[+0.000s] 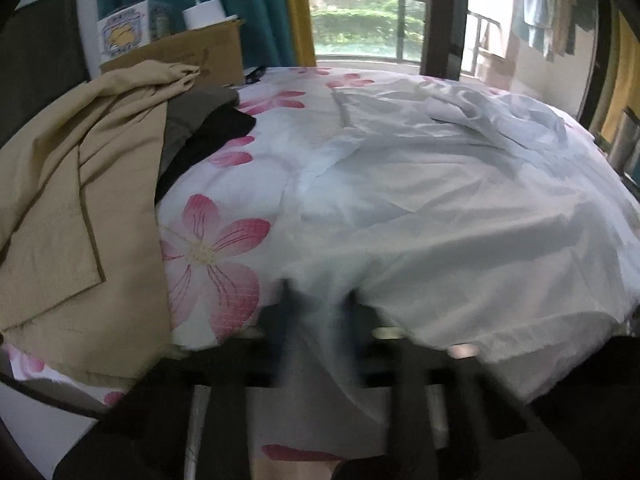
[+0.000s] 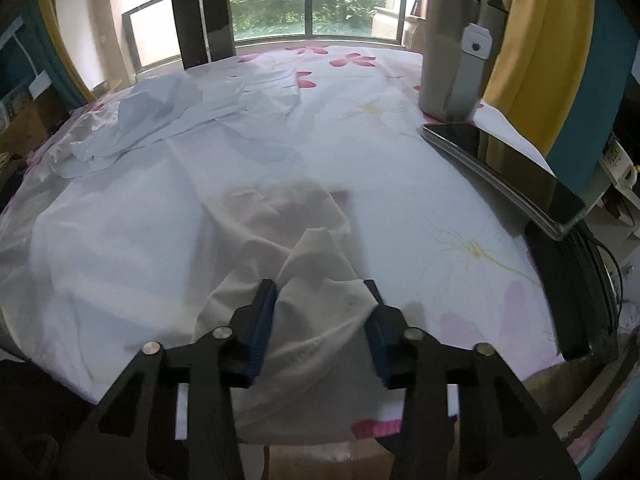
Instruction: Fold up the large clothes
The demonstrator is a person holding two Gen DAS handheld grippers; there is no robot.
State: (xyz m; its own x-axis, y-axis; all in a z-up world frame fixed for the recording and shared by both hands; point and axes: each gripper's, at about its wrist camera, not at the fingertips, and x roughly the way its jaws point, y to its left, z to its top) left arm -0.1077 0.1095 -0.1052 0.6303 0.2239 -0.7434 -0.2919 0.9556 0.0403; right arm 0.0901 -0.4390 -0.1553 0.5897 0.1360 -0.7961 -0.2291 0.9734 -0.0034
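Observation:
A large white garment (image 1: 440, 208) lies spread over a bed covered with a pink-flowered sheet (image 1: 216, 248). In the left wrist view my left gripper (image 1: 319, 300) is at the garment's near hem, its fingers blurred, with a streak of white cloth pinched between them. In the right wrist view the same garment (image 2: 120, 248) covers the left and middle of the bed. My right gripper (image 2: 320, 292) stands open at the near edge. A raised fold of the cloth (image 2: 320, 264) bulges between its blue pads, which flank it without squeezing it flat.
A tan garment (image 1: 80, 200) and dark clothes (image 1: 208, 128) are piled at the left, with a cardboard box (image 1: 200, 52) behind them. Crumpled pale cloth (image 2: 160, 120) lies far left. A grey flask (image 2: 452, 52) and a dark flat device (image 2: 500, 160) sit at the bed's right edge.

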